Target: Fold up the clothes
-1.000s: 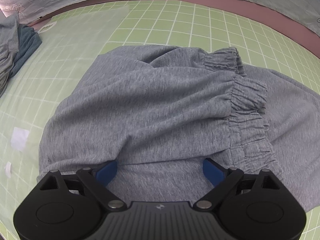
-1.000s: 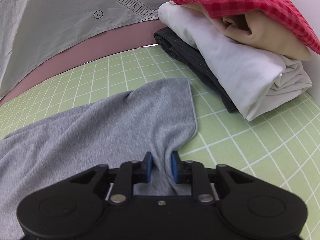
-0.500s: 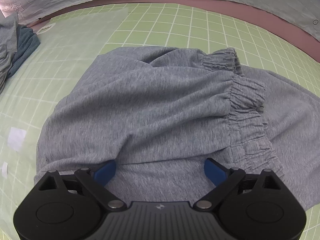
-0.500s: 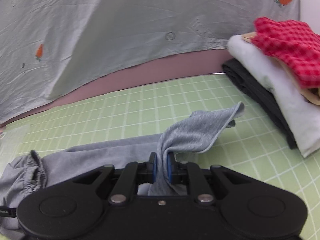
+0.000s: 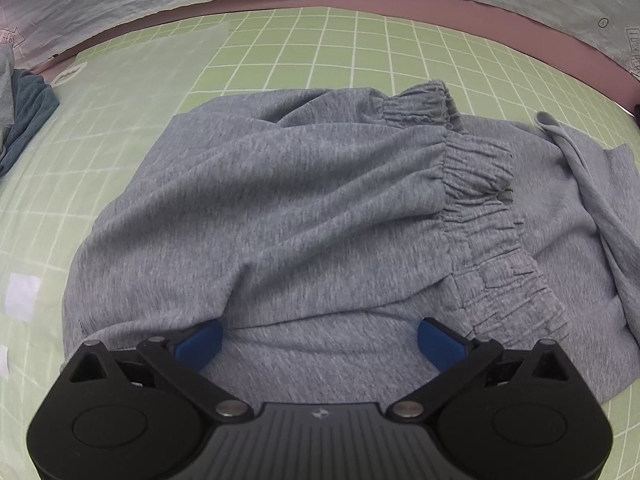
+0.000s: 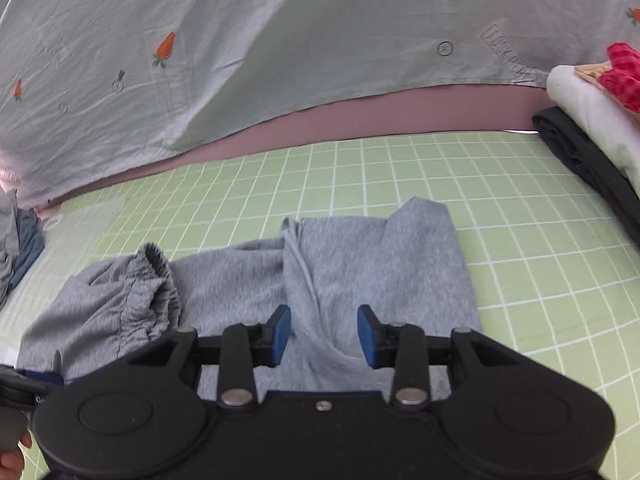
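Grey sweatpants (image 5: 280, 208) lie partly folded on the green grid mat (image 5: 340, 52), their gathered waistband (image 5: 476, 184) to the right. My left gripper (image 5: 318, 342) hovers over the near edge of the pants, its jaws still widening, nothing pinched between them. In the right wrist view the pant leg (image 6: 380, 264) lies folded back over the rest of the pants (image 6: 120, 312). My right gripper (image 6: 324, 334) is just above that fold. Its jaws are opening and the blue pads stand clear of the cloth beneath them.
A stack of folded clothes (image 6: 592, 120) in black, white and red check sits at the mat's right edge. Folded grey and teal garments (image 5: 24, 120) lie at the left edge. A pale printed sheet (image 6: 280, 40) hangs behind the mat. A fingertip (image 6: 12, 456) shows at the lower left.
My right gripper carried the pant leg's end leftward over the pants and let go of it; the leg now lies folded flat. My left gripper stayed in place and opened slightly more.
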{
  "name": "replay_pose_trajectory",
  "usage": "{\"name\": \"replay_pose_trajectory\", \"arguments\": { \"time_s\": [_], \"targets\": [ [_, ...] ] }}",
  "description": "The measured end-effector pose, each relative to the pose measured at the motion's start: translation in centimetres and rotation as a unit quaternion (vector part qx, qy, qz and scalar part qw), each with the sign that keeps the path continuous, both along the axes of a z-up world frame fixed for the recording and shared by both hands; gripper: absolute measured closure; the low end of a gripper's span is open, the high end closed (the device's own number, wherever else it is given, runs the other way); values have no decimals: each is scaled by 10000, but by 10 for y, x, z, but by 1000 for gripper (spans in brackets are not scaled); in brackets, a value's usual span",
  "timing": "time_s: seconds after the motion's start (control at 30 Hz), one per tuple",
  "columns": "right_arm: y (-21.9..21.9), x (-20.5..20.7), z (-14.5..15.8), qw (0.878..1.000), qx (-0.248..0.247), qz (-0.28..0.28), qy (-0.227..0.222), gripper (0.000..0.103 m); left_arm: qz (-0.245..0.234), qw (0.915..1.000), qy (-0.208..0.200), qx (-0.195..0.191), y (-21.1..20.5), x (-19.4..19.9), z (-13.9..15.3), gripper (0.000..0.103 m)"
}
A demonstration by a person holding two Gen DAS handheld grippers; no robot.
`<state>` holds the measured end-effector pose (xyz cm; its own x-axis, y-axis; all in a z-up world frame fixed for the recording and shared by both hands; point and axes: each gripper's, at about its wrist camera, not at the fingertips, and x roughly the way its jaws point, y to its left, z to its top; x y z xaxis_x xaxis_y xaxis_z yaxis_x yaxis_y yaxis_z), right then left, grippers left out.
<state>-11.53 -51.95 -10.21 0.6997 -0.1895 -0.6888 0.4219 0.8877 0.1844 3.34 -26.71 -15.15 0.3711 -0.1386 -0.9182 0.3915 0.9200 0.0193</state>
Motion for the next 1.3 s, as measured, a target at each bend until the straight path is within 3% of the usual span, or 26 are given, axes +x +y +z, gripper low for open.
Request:
{"name": "replay_pose_trajectory", "arguments": {
  "time_s": [0.23,0.4,0.53,0.63,0.73,0.93,1.1,1.2,1.3],
  "targets": [
    [-30,-17,-24,9958,138,-786,460,77,163,9998,-47,-142,5,-5,13,5],
    [-24,-38,-34,9884,1144,-985,174,81,124,9981,-585,-158,10,-17,46,5],
    [4,-37,-36,9839,1637,-714,-88,81,125,9975,-612,-319,20,-22,58,5],
    [36,-27,-33,9848,1724,-198,-125,81,44,9973,-648,-333,31,-28,60,5],
    [52,-23,-29,9833,1803,-41,-225,80,39,9977,-618,-291,45,-32,59,5],
    [41,-31,-8,9839,1525,-593,-718,70,168,9971,-676,-292,70,-25,65,5],
    [35,-6,-15,9918,949,-798,-298,65,182,9967,-728,-309,81,-15,69,5],
    [41,18,-19,9952,700,-670,-158,50,170,9968,-729,-291,83,-7,68,5],
    [49,45,-24,9988,328,-344,81,50,182,9970,-709,-272,83,2,65,5]
  ]
}}
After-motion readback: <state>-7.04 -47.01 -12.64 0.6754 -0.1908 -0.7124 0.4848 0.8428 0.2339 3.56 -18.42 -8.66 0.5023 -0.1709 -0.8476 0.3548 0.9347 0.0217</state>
